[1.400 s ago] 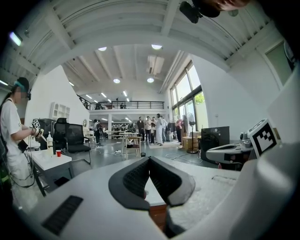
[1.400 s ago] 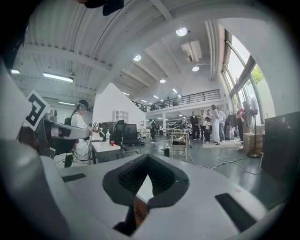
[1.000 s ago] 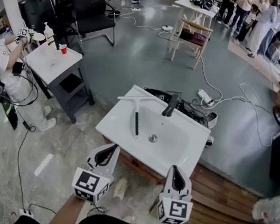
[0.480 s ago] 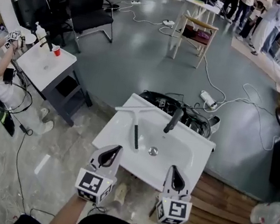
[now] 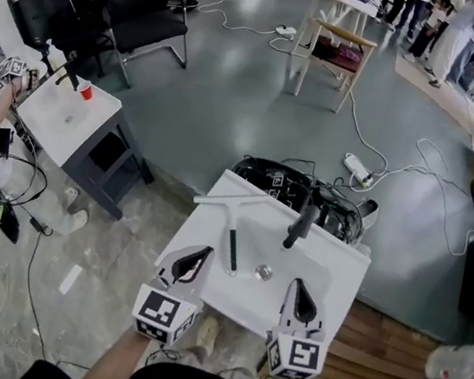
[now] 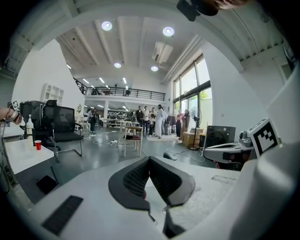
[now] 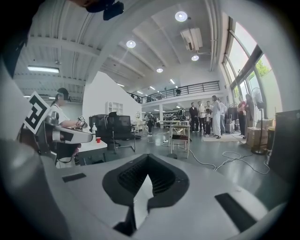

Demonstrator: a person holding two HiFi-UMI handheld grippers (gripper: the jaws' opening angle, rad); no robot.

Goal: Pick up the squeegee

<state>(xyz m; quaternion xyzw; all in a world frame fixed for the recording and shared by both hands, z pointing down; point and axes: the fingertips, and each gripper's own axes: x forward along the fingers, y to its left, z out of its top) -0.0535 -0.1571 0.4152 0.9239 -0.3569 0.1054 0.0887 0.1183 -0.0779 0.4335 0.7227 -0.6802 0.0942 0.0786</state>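
Head view shows one squeegee (image 5: 232,239) lying in the left part of a white sink (image 5: 335,279): its pale blade bar rests across the far left rim and its black handle runs toward the near side, ending just left of the single drain (image 5: 264,272). One black faucet (image 5: 300,227) stands to its right, apart from it. There are two grippers. The left hand-held gripper (image 5: 195,258) hangs over the near left edge of the sink, near the handle's end but not touching it, and the right hand-held gripper (image 5: 299,293) hangs over the near right edge, well to the right of the squeegee. The left gripper view shows the left one's jaws (image 6: 149,159) pressed together at the tips with nothing between them, and the right gripper view shows the same for the right one (image 7: 147,157), so both are closed and empty. The squeegee looks light and easy to lift with one gripper. Its handle and bar look stiff, while the wiping edge is likely soft rubber that would bend or slip under a pinch. The best hold seems to be the black handle about midway, with the jaws set across it. The left gripper is the nearer one and would have to open first. The handle is slim and lies on smooth sloping glaze, so a nudge could send it sliding toward the drain.
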